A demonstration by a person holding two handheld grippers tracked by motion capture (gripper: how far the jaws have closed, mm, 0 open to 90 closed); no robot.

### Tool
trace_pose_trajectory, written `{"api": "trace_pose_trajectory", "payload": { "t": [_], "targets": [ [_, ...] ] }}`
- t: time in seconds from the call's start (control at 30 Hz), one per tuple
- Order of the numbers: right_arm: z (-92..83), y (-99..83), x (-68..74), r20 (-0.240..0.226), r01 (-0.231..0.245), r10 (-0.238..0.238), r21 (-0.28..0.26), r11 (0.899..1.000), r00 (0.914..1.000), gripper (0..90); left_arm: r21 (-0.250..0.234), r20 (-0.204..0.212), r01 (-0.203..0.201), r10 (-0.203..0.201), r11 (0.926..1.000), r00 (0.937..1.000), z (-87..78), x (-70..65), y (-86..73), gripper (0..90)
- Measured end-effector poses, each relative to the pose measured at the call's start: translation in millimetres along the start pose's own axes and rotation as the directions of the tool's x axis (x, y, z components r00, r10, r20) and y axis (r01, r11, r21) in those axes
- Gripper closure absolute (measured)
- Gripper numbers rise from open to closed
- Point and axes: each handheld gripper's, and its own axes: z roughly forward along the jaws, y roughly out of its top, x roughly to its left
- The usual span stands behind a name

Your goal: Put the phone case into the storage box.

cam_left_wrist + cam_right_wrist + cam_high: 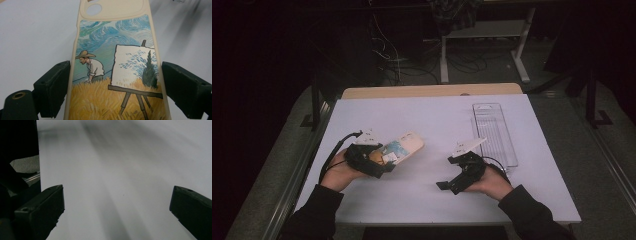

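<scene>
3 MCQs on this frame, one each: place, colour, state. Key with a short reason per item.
1. Where does the clear plastic tray lie on the white table?
A. right part, beyond the right gripper
B. left edge, behind the left gripper
C. front middle, between the hands

2. What colour is the rim of the phone case?
A. black
B. red
C. cream

3. How do the right gripper jaws stand?
A. clamped on the tray
B. wide apart with nothing between
C. shut on the phone case

Key:
1 A: in the high view the tray sits lengthwise just past the right hand.
2 C: the left gripper view shows a cream border around a painted field with a man and an easel; the left gripper has the case between its jaws.
3 B: the right gripper view shows bare table between the jaws.
</scene>
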Motion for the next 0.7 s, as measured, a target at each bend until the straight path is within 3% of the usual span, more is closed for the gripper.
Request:
{"api": "trace_pose_trajectory", "payload": {
  "t": [0.23, 0.3, 0.47, 0.53, 0.57, 0.7],
  "targets": [
    [-0.3, 17.6, -4.0, 0.003, 0.031, -0.031, 0.008, 0.999, 0.9995, 0.0, -0.006, 0.021, 0.004, -0.003, 1.0000, 0.9998, -1.3, 3.8, 0.2, 11.7],
    [-2.0, 23.0, -5.1, 0.009, 0.047, -0.047, 0.015, 0.999, 0.9989, 0.0, -0.005, 0.024, -0.024, 0.024, 0.9997, 0.9994, -1.6, 6.6, 1.2, 11.7],
    [-6.2, 33.4, -11.4, 0.008, 0.070, -0.071, 0.031, 0.997, 0.9975, 0.0, -0.007, 0.043, -0.042, 0.042, 0.9991, 0.9982, -1.4, 8.9, 4.0, 11.7],
    [-7.3, 36.2, -17.0, 0.009, 0.103, -0.103, 0.049, 0.994, 0.9946, 0.0, -0.016, 0.059, -0.035, 0.036, 0.9993, 0.9976, 0.5, 9.1, 5.4, 11.7],
    [-7.6, 37.6, -19.3, 0.006, 0.114, -0.114, 0.049, 0.992, 0.9934, 0.0, -0.007, 0.060, -0.057, 0.057, 0.9984, 0.9966, 0.8, 11.1, 6.4, 11.7],
    [-9.2, 41.9, -29.1, -0.012, 0.131, -0.131, 0.059, 0.990, 0.9913, 0.0, 0.001, 0.083, -0.068, 0.068, 0.9977, 0.9943, 2.2, 17.3, 10.4, 11.7]
  ]
}}
